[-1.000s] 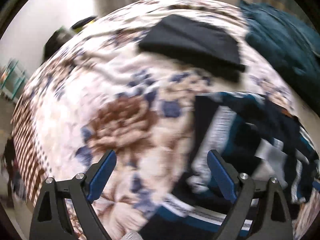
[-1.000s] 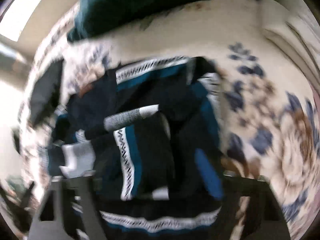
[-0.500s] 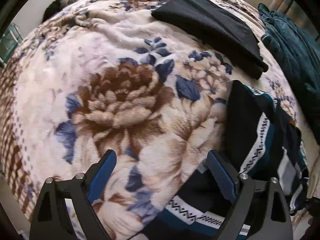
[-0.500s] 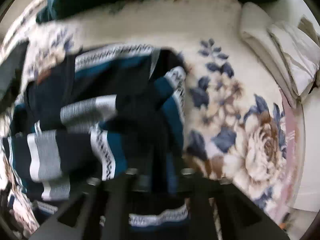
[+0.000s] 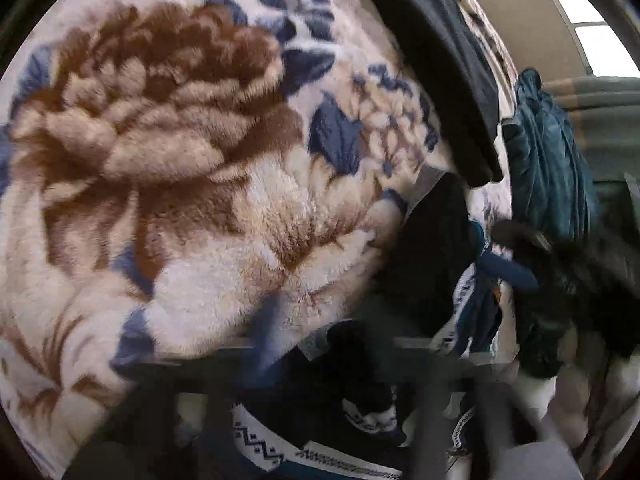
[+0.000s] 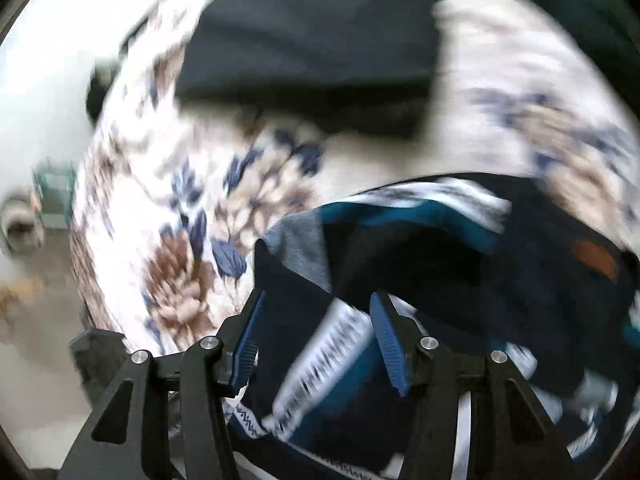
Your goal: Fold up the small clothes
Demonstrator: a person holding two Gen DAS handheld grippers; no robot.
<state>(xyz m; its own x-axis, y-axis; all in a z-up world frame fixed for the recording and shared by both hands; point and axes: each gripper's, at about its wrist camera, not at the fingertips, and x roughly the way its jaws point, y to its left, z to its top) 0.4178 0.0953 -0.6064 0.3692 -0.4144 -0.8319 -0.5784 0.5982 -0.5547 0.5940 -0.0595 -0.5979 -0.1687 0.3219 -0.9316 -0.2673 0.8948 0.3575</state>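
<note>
Item: patterned garment (image 6: 420, 264), navy, teal and white, crumpled on the floral blanket (image 5: 192, 152) of the bed, just below the folded black garment (image 6: 312, 40).

Left gripper (image 5: 320, 364): blurred, shut, apparently on the garment's edge to anchor it.

Right gripper (image 6: 316, 336): jaws opening, cloth between, pads clear.

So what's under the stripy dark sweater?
The flowery fleece blanket lies under the striped sweater and spreads out around it. Anything else beneath the sweater is covered, so I cannot tell.
</note>
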